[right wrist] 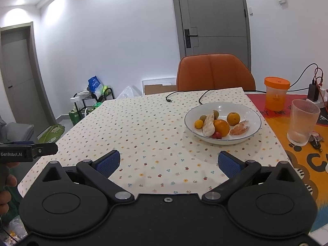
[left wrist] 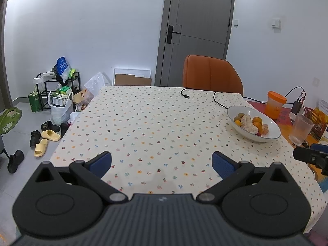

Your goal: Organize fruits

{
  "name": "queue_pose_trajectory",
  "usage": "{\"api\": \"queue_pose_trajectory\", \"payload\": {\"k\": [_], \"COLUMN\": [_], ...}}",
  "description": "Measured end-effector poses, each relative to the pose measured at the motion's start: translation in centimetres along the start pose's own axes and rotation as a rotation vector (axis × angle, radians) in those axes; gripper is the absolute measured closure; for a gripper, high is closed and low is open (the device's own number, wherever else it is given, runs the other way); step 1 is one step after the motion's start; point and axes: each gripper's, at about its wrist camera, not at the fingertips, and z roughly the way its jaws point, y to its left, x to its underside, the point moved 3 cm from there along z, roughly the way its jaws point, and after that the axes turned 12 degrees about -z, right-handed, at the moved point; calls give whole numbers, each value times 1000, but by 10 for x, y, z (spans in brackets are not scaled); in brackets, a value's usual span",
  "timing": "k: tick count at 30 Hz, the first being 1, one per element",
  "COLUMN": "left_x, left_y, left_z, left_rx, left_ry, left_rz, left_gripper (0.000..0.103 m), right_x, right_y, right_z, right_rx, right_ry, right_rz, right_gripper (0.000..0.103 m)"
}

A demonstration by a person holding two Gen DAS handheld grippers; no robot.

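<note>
Left gripper (left wrist: 162,163): its blue-padded fingers (left wrist: 100,163) stood wide apart with nothing between them, above the dotted tablecloth (left wrist: 143,123).
Right gripper (right wrist: 169,163): fingers (right wrist: 230,164) likewise spread and empty, above the near edge of the cloth.
Bowl (right wrist: 242,110): white with a thin dark rim, resting on the cloth toward its right side; at 2 o'clock from the left gripper, at 1 o'clock from the right one.
Fruit (right wrist: 221,127): two round oranges, two peeled pale citrus pieces, a small yellow fruit, two small greenish-brown ones and something small and red, all lying inside the bowl.
Left wrist view only: slippers (left wrist: 48,135) and a black rack (left wrist: 59,90) on the floor at 9 to 10 o'clock; the other gripper's tip at the right edge.
Right wrist view only: the fruit seen more from above, so each piece was distinct; a hand (right wrist: 6,186) holding the left gripper at 9 o'clock.
Both views: an orange chair (right wrist: 215,71) behind the table, a black cable (right wrist: 184,95) on the cloth, an orange-lidded jar (right wrist: 275,94) and a ribbed glass (right wrist: 302,123) right of the bowl.
</note>
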Motion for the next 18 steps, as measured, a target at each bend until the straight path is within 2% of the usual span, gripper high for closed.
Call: {"api": "queue_pose_trajectory", "payload": {"k": [18], "left_x": [4], "left_y": [-2], "left_z": [0], "left_rx": [13], "left_ry": [4], "left_rz": [-4], "left_gripper": [0], "right_x": [2], "right_y": [-1], "right_z": [1], "right_rx": [4], "right_ry": [5], "right_rz": [-3], "right_gripper": [0]}}
